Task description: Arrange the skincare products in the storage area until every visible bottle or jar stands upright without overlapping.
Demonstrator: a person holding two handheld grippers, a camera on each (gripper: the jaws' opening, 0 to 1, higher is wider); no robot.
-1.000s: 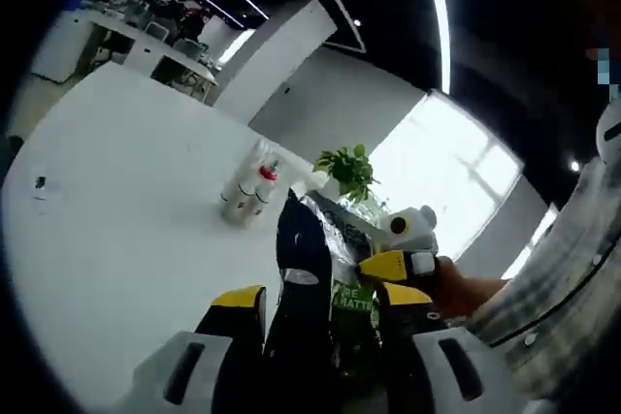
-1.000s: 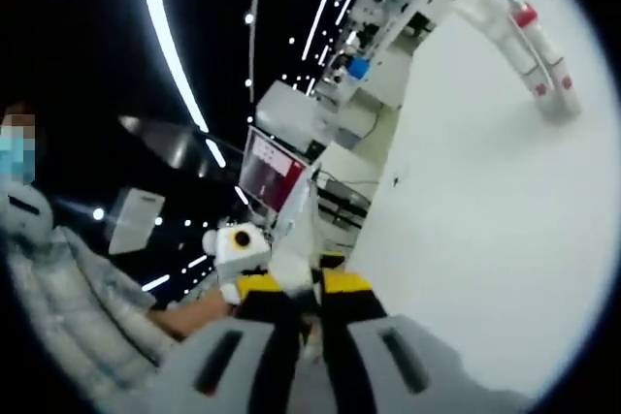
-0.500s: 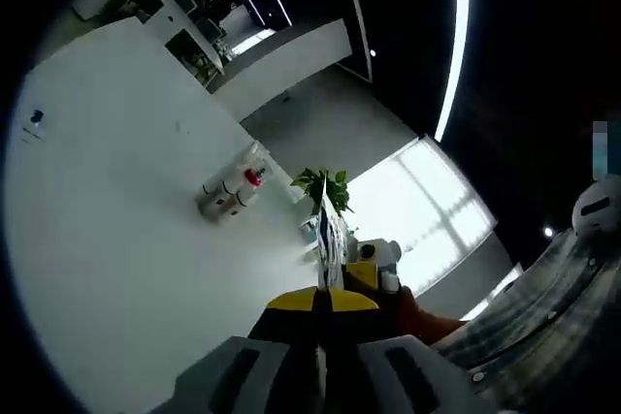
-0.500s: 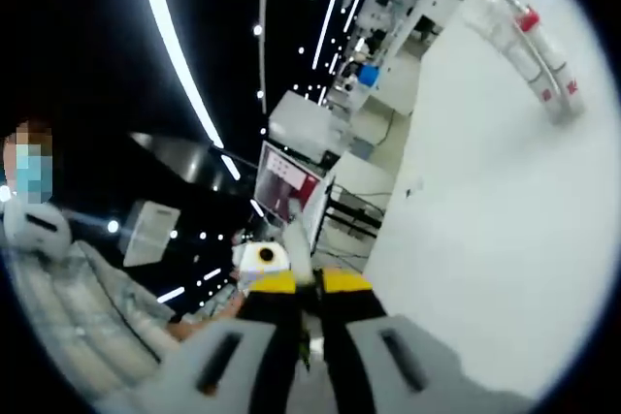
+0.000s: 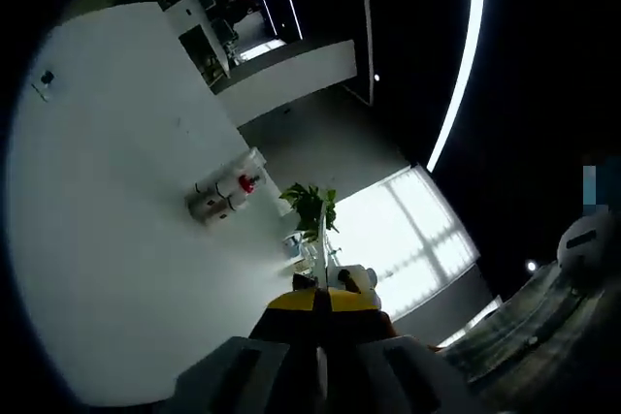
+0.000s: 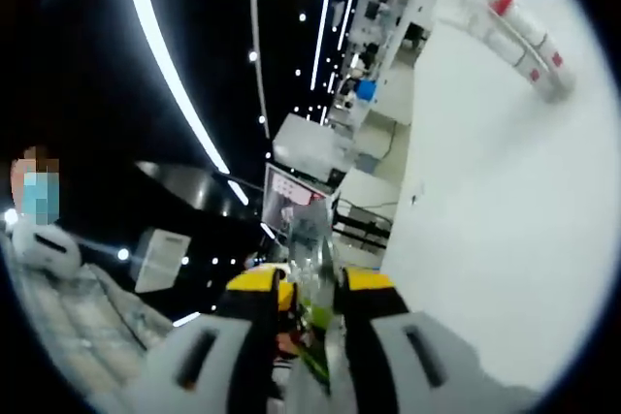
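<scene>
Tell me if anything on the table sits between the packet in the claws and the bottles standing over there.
Nothing visible does. Both claws, left and right, pinch the thin packet, seen edge-on. In both views only bare white table lies between it and the bottle cluster, which stands apart on the table.

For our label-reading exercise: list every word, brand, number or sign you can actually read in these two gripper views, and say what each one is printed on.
No text can be read in either view.
Bottles on the white table: red marks on the labels, too blurred to read.
Silvery packet clamped by the right gripper: green print, illegible.
Screen in the background: reddish picture, too small to read.
</scene>
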